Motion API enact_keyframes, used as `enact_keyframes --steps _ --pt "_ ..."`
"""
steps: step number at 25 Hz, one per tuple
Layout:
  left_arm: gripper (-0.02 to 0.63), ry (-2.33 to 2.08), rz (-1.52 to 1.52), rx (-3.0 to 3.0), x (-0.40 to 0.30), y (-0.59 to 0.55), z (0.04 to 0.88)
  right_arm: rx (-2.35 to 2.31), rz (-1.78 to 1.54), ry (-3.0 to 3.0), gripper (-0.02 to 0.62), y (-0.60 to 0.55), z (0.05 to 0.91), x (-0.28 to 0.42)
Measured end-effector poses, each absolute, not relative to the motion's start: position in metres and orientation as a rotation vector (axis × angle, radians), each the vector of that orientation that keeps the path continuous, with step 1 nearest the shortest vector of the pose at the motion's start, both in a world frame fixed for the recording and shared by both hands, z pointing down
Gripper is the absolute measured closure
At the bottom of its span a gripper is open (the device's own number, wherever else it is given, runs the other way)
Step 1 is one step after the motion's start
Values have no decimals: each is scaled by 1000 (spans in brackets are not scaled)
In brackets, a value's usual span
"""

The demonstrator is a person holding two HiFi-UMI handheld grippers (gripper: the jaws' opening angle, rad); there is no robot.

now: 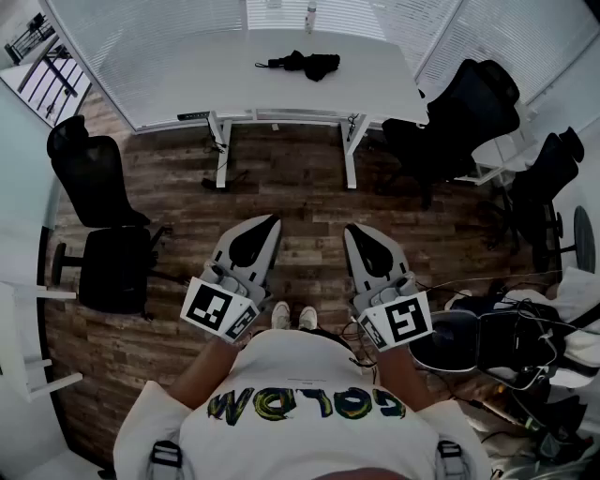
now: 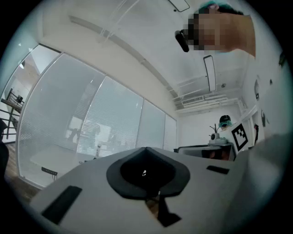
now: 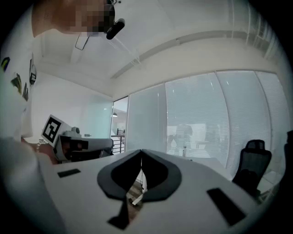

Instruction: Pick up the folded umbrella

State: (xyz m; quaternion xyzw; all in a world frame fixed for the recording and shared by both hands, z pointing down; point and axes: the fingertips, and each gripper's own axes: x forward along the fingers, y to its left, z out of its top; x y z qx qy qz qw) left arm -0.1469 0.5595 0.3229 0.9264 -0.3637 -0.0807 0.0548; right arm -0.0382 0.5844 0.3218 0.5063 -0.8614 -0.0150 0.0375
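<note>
A black folded umbrella (image 1: pixel 305 64) lies on the white table (image 1: pixel 216 84) at the far side of the room, well ahead of both grippers. My left gripper (image 1: pixel 268 222) and my right gripper (image 1: pixel 353 230) are held close to my body over the wooden floor, side by side, pointing toward the table. Both have their jaws together with nothing between them. In the left gripper view the left gripper (image 2: pixel 145 148) is shut, and the right gripper view shows the right gripper (image 3: pixel 141 151) shut, with only blinds and a bit of table beyond.
Black office chairs stand at the left (image 1: pixel 103 225) and at the right (image 1: pixel 459 112) of the floor. A small bottle (image 1: pixel 310 17) stands at the table's back edge. Cables and dark gear (image 1: pixel 511 342) lie on the floor at my right. Window blinds (image 1: pixel 150 28) line the walls.
</note>
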Motion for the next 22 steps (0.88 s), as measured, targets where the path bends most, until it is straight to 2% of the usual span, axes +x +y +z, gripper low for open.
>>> enact_keyframes --steps 9,22 --pt "595 -1094 -247 2827 -169 563 324 1583 -78 -2637 581 589 318 -61" --pt "595 -1091 -221 2821 -146 513 336 1579 -46 -2645 581 534 333 -42"
